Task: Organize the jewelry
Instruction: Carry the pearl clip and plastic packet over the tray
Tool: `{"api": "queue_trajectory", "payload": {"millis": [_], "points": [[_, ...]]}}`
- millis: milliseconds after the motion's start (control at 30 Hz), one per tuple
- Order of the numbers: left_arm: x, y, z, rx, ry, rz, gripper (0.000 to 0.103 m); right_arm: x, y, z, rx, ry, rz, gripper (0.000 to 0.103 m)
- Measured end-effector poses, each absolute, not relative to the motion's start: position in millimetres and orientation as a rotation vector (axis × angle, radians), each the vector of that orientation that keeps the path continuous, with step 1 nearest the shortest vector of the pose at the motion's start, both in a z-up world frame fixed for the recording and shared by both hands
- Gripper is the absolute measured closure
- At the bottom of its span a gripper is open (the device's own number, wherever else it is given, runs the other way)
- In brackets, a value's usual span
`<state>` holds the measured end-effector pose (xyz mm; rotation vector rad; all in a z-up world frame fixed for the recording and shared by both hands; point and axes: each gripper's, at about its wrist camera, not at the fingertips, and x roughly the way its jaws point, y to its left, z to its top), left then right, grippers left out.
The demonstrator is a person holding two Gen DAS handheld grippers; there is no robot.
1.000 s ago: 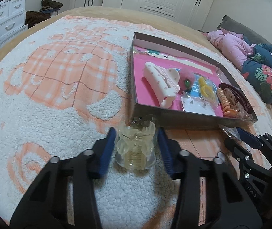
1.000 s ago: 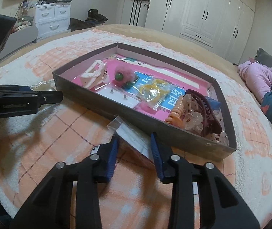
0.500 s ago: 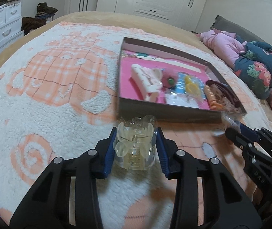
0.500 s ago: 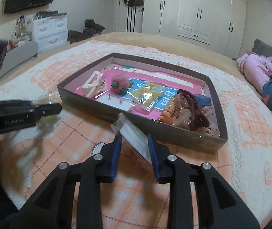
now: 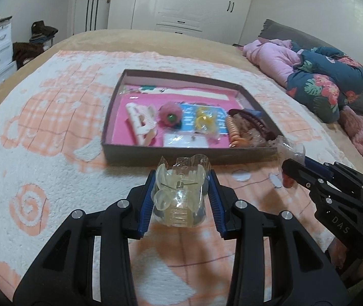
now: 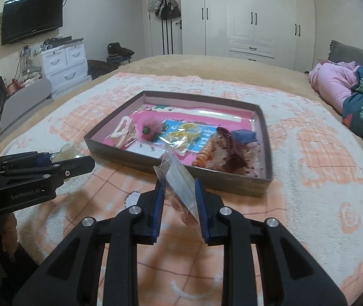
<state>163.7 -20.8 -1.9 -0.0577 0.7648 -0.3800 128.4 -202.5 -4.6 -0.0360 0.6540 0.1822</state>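
Left gripper (image 5: 181,193): jaws clenched on the clear claw clip (image 5: 180,196), which sits in a thin transparent wrapper and is lifted off the bed blanket (image 5: 41,153), just short of the box's near wall. Right gripper (image 6: 179,201): jaws clamped on a flat plastic packet (image 6: 180,188) with a white card and something orange-pink inside, also in the air, near the box's front wall.

Target looks like the open box (image 5: 181,154) ahead. It already holds a white claw clip (image 5: 142,122), a pink pom-pom (image 5: 170,114), yellow bagged items (image 5: 204,121) and a pile of brown and orange clips (image 5: 247,130) at the right end.

Risks, as I judge them:
- Clip wrapper is slick; pads grip film, not the clip, so it could slide out mid-carry.
- Packet is held by its lower part, tilted; it may fold or pivot on release and land on the wall.
- Both grippers are close together; converging on the box could knock them.
- Coming in low would catch the near wall and shove the box across the soft blanket.
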Motion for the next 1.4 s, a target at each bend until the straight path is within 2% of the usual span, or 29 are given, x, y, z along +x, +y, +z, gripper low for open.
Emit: {"api": "queue_trajectory", "payload": {"millis": [500,1400], "points": [[190,-60,26,-0.024,0.716,-0.429,0.072,135,-246,24,-0.024,0.609,0.115,0.080],[279,-88,0,-0.062,0.752,-0.437,0.072,223,-268,12,-0.017,0.632,0.078,0.080]]}}
